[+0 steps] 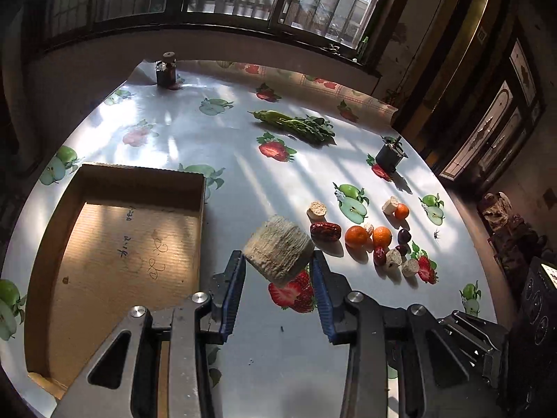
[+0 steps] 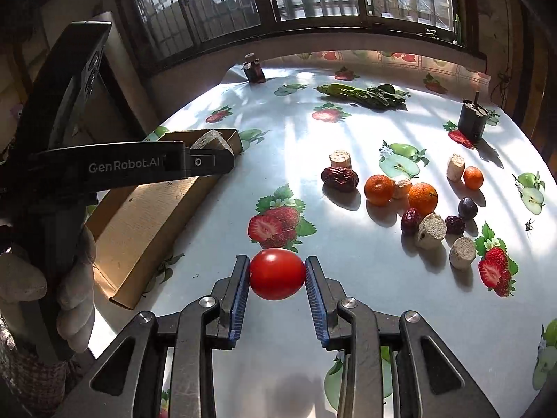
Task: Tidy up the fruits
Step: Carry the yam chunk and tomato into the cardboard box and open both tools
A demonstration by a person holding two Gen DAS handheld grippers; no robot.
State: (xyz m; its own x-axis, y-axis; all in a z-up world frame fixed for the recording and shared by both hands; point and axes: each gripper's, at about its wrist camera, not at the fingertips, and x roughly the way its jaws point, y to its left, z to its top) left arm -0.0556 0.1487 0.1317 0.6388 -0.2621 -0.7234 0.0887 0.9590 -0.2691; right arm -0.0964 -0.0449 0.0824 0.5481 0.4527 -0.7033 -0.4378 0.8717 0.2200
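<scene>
My left gripper (image 1: 277,259) is shut on a beige corn-cob chunk (image 1: 278,249), held above the table just right of the brown cardboard box (image 1: 115,240). My right gripper (image 2: 277,271) is shut on a red tomato (image 2: 277,273) above the table. The left gripper also shows in the right wrist view (image 2: 209,155), holding the chunk over the box (image 2: 149,216). On the table lie oranges (image 2: 378,190), red dates (image 2: 339,178), a dark plum (image 2: 467,208) and several more cob pieces (image 2: 431,231).
Green vegetables (image 2: 365,94) lie at the far side. Two dark weights stand at the back (image 2: 255,68) and the right (image 2: 471,118). The round table (image 1: 216,129) has a fruit-print cloth. A window wall is behind it.
</scene>
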